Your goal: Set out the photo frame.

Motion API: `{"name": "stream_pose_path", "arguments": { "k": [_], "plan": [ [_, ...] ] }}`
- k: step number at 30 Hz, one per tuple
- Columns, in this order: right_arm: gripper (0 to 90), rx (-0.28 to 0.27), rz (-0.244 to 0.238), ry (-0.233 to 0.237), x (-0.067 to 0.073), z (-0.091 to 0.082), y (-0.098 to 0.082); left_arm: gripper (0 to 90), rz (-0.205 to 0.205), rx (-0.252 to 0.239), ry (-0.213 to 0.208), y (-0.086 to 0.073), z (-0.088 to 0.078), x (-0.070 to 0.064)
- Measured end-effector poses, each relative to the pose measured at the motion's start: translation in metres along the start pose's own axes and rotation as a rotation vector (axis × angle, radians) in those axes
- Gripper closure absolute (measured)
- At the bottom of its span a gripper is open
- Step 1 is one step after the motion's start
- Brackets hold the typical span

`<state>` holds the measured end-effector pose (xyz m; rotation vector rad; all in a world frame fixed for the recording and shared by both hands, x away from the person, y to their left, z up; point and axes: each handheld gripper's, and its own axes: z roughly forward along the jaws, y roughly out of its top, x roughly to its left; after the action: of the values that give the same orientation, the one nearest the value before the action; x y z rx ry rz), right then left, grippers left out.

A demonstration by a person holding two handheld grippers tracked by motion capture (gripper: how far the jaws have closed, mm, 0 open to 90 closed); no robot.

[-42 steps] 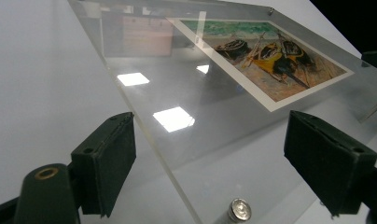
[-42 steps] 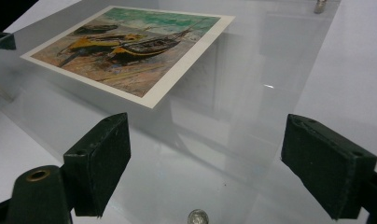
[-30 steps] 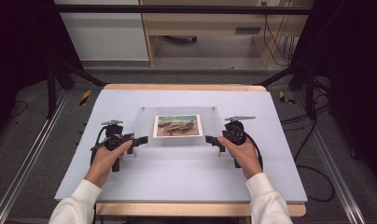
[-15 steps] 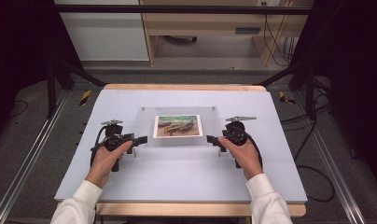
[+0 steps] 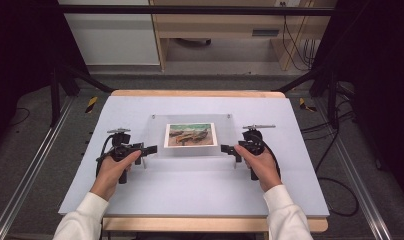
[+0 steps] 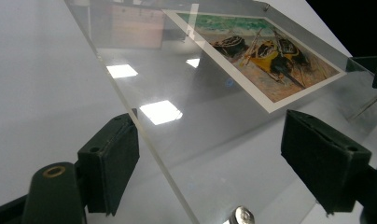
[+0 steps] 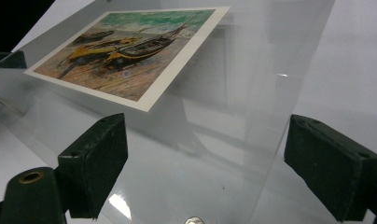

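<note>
A clear acrylic plate (image 5: 155, 135) lies flat in the middle of the white table (image 5: 190, 192), with a print of beached boats (image 5: 190, 135) under it. My left gripper (image 5: 152, 149) is at the plate's near left corner, jaws open on either side of the plate's edge (image 6: 144, 140). The boat print (image 6: 266, 51) lies beyond them. My right gripper (image 5: 224, 148) is at the near right corner, also open, with the plate's edge (image 7: 266, 154) running between its pads. The boat print (image 7: 130, 46) shows ahead of it. Neither gripper holds anything.
Small metal studs sit at the plate's far corners (image 5: 153, 117) (image 5: 228, 116), and a screw head (image 6: 241, 215) shows near my left jaws. The table's wooden rim (image 5: 200, 93) runs along the back. Black frame posts and cables (image 5: 335, 145) stand off the table's sides.
</note>
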<state>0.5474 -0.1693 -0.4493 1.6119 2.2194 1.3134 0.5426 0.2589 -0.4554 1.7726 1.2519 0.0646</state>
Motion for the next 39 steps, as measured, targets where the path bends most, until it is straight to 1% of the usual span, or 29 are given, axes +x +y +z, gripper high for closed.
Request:
{"name": "stream_pose_path", "arguments": {
  "k": [2,4,5,6,10,11,15,16,18,20,25,28,31,35,39],
  "plan": [
    [14.1,0.003,0.002,0.005,-0.001,0.000,0.000,18.7,0.000,0.002,-0.003,0.000,0.000,0.000],
    [15.7,0.012,0.022,0.015,-0.002,0.000,0.000,18.6,0.001,0.003,-0.006,0.000,0.000,0.001],
    [15.3,0.027,0.047,0.048,-0.003,0.000,0.000,18.7,0.001,0.004,-0.007,0.001,0.000,0.001],
    [15.2,0.036,0.054,0.072,-0.004,0.001,-0.001,18.7,0.002,0.005,-0.008,0.001,0.000,0.001],
    [15.8,0.018,0.060,0.055,-0.003,0.002,-0.002,19.0,0.005,0.007,-0.004,0.001,0.000,0.000],
    [15.8,0.015,0.055,0.051,-0.003,0.002,-0.002,19.1,0.006,0.009,-0.002,0.001,0.000,0.000],
    [16.3,0.005,0.050,0.053,-0.003,0.000,-0.004,21.2,0.003,0.002,0.004,-0.001,-0.002,-0.002],
    [16.4,0.003,0.047,0.054,-0.003,-0.001,-0.005,21.5,0.008,0.000,0.006,-0.001,-0.002,-0.003],
    [16.4,0.001,0.035,0.054,-0.002,-0.003,-0.006,22.9,0.010,-0.012,0.010,-0.002,-0.003,-0.004],
    [16.6,-0.002,0.016,0.049,0.000,-0.005,-0.008,25.2,0.021,-0.023,0.016,-0.004,-0.006,-0.005],
    [18.8,-0.011,-0.033,0.027,0.006,-0.012,-0.010,28.4,0.062,-0.049,0.041,-0.009,-0.013,-0.012],
    [19.8,-0.017,-0.064,0.011,0.011,-0.017,-0.013,31.6,0.073,-0.058,0.050,-0.013,-0.018,-0.016],
    [22.3,-0.036,-0.080,0.001,0.014,-0.022,-0.018,32.9,0.097,-0.067,0.065,-0.018,-0.023,-0.022],
    [23.9,-0.046,-0.125,-0.019,0.019,-0.027,-0.023,35.1,0.124,-0.085,0.076,-0.024,-0.029,-0.027],
    [25.5,-0.059,-0.175,-0.046,0.025,-0.032,-0.029,38.2,0.155,-0.092,0.093,-0.029,-0.034,-0.031]
  ]
}}
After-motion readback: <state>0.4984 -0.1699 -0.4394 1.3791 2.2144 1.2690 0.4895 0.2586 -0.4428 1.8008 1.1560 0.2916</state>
